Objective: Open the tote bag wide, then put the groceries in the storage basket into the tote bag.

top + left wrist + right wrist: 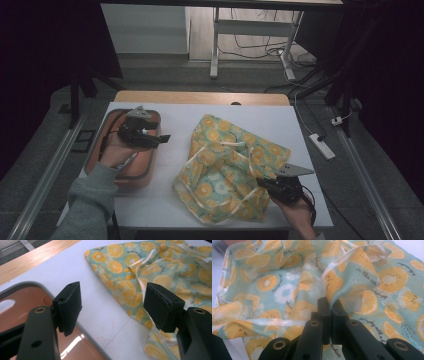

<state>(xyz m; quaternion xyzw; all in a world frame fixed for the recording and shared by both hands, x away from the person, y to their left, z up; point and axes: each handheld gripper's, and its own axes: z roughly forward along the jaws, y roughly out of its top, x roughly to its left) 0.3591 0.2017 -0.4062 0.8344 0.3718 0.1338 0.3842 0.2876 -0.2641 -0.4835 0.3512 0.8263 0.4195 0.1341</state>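
A pale green cloth bag printed with orange slices lies crumpled on the white table, its mouth and whitish handles loose. My right gripper is at the bag's near right edge, shut on a fold of the fabric. In the right gripper view the jaws meet with the bag pinched between them. My left gripper hovers over an orange-brown tray at the left and points toward the bag. It stands open with nothing between its pads, the bag lying just beyond them.
The tray has a grey rim and sits near the table's left edge. A wooden strip runs along the far edge. A power strip and cables lie on the floor at the right, and desk legs stand behind.
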